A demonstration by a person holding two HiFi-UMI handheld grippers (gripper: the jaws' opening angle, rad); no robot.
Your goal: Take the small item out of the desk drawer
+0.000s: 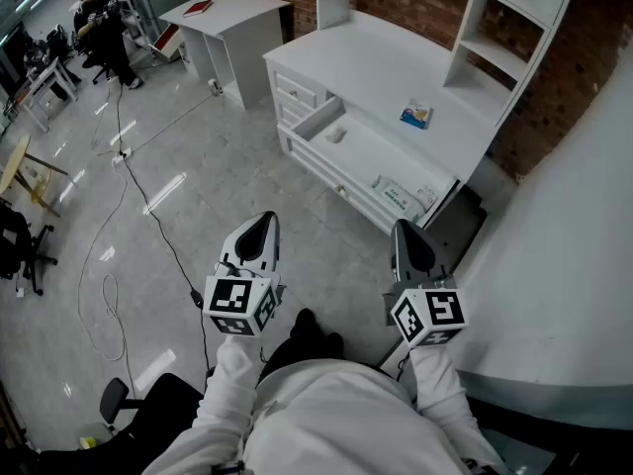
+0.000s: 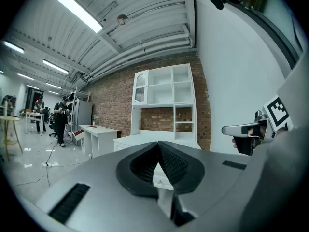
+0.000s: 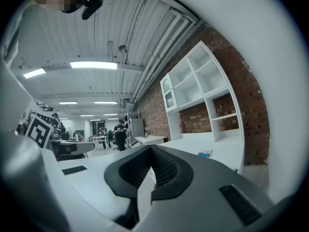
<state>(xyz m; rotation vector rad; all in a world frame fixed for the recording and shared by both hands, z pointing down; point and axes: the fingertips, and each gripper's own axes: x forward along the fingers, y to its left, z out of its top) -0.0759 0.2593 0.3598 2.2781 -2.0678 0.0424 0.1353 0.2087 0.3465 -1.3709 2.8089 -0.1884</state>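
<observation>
Your left gripper (image 1: 263, 224) and right gripper (image 1: 406, 231) are closed, empty. The small item (image 1: 336, 135) in the drawer (image 1: 316, 119) looks light and probably rigid; pinch its sides.

The small item (image 1: 336, 135) in the open drawer (image 1: 368, 156) is too small to identify. Print on the packet (image 1: 416, 115), at 1 o'clock from the drawer, is illegible. The shelf unit (image 1: 514, 28) is cut off at the 12 o'clock edge.
</observation>
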